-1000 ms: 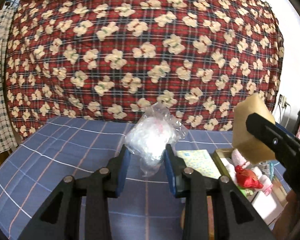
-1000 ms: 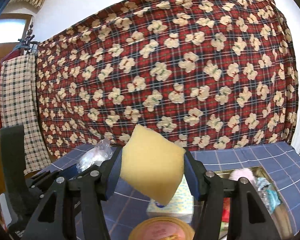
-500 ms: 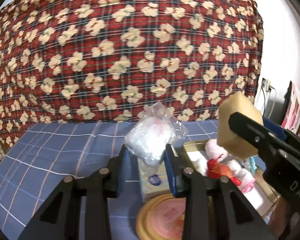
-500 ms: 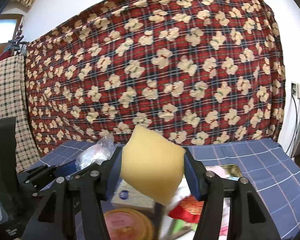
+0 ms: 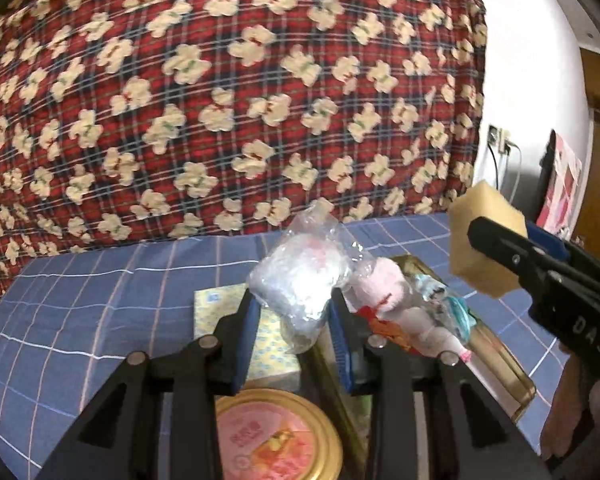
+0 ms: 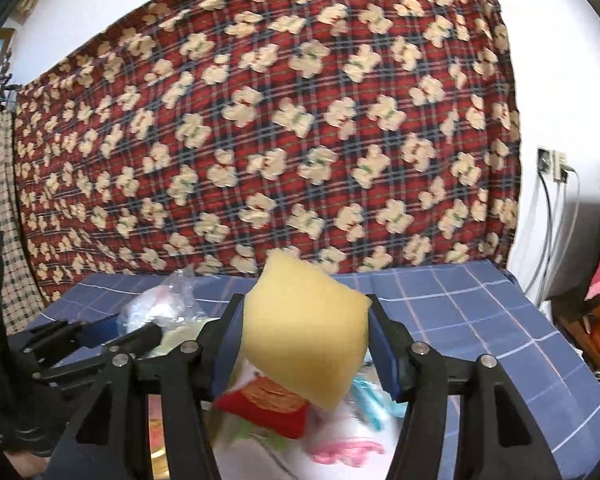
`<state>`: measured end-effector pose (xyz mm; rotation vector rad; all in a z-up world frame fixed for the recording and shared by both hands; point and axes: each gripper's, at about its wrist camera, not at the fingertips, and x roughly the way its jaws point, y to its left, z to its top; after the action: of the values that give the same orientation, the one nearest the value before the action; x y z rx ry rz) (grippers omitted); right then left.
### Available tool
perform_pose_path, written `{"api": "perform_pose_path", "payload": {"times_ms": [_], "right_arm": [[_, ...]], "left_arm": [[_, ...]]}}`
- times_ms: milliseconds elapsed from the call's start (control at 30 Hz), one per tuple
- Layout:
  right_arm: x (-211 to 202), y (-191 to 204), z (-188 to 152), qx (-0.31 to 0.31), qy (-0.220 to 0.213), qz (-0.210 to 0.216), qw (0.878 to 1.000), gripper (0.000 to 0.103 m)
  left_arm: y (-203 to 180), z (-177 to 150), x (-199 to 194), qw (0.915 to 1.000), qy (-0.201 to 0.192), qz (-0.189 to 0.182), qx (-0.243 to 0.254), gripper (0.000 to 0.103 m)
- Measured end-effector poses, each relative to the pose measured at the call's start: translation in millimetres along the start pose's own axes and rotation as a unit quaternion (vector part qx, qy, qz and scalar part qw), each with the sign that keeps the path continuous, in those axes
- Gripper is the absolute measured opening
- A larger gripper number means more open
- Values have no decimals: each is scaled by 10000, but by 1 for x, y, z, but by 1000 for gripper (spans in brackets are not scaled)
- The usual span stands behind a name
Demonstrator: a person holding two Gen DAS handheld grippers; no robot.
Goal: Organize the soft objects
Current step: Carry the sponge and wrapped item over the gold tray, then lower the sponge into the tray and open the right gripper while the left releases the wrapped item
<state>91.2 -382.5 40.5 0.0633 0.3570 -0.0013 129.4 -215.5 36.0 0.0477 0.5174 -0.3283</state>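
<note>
Left hand-held gripper (image 5: 294, 316) clamps a clear plastic bag (image 5: 300, 280) of white stuff, held above the tin (image 5: 500, 364). Right hand-held gripper (image 6: 306, 344) squeezes a yellow sponge (image 6: 306, 332), also over the tin. Plush toys (image 5: 384, 292) lie inside the tin; tissue pack (image 5: 268, 336) just left of it.

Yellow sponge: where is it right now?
The yellow sponge is clamped in the right gripper, held in the air above the tin of soft toys.
</note>
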Motion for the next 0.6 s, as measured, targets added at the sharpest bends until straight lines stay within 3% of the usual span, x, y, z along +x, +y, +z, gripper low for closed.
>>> {"api": "perform_pose_path", "payload": {"times_ms": [267,600], "right_arm": [[3,-26,-8,-170,308,-156,9993,60],[12,-37,-31,-488,1026,-115,9935,61]], "left_arm": [[-24,-7,8,9990,260,-303,202,33],[-51,-23,18,9953,618,-637,387,33]]}}
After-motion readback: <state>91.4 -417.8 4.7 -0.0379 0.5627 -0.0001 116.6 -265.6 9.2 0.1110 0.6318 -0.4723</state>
